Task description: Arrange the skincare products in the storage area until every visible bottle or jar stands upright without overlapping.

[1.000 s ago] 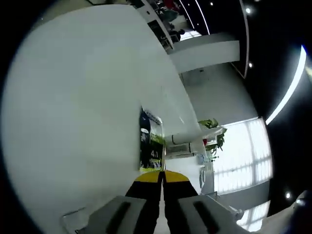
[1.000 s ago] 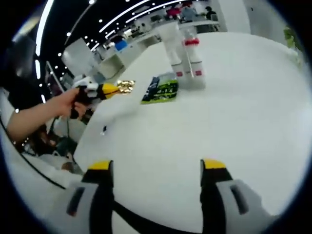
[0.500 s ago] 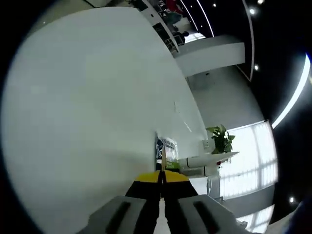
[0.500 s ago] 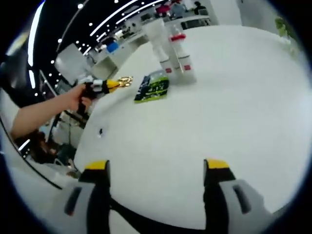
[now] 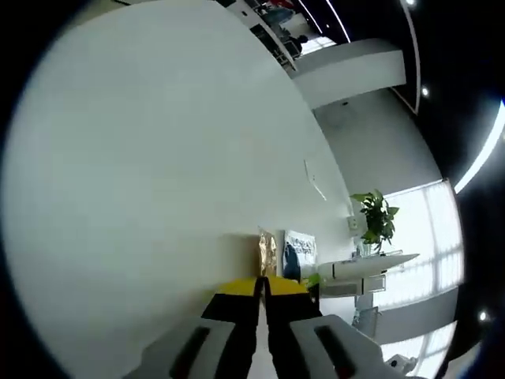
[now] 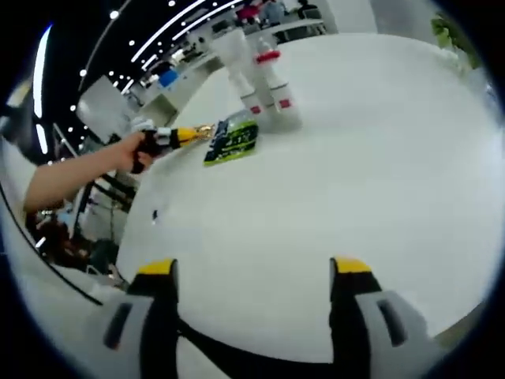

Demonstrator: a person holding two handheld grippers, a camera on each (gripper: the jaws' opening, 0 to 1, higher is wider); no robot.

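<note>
Open tabletop [image 6: 339, 166] before bottles [image 6: 260, 75]

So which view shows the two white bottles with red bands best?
The right gripper view: both white bottles with red bands stand upright on the white table, whole and unobstructed beside a green-and-black packet. In the left gripper view they appear rolled sideways at the edge, partly hidden.
</note>
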